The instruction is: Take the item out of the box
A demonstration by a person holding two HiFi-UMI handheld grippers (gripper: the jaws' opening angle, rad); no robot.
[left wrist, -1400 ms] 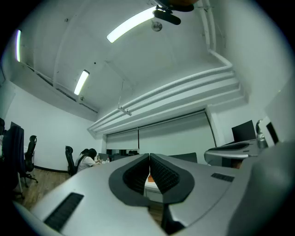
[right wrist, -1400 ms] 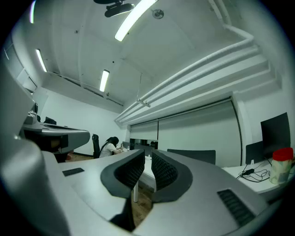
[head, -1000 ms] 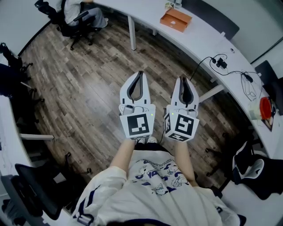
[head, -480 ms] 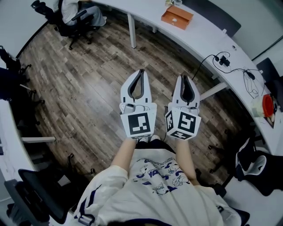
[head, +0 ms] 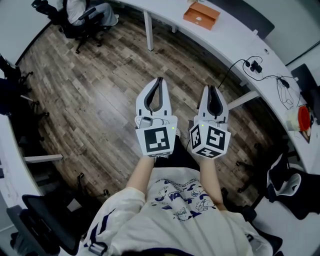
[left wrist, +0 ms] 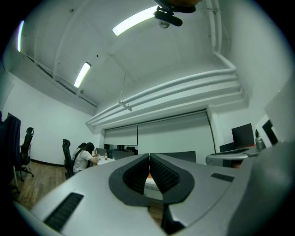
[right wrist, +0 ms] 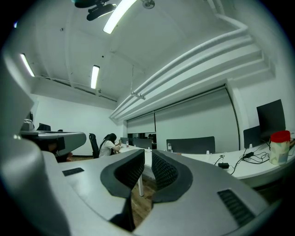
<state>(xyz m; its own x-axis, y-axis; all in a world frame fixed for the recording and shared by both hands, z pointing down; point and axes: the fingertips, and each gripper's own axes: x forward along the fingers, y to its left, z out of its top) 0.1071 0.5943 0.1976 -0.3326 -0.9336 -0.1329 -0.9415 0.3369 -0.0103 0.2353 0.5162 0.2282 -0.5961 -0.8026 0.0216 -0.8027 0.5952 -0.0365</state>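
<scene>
An orange flat box lies on the long white curved desk at the top of the head view, far beyond both grippers. My left gripper is held out over the wooden floor, its jaws shut with nothing between them. Beside it, my right gripper points the same way; in the right gripper view its tips stand a narrow gap apart, with nothing in it. Both point roughly level across the room towards the desk. What is inside the box cannot be seen.
A person sits in an office chair at the far left of the desk. Cables and a small device lie on the desk to the right, near a red-lidded container. Dark chairs stand at the lower left and a black bag at the right.
The desk and the box have slid slightly up and right in the head view. The right gripper sits slightly lower and further right; the left one has hardly shifted.
</scene>
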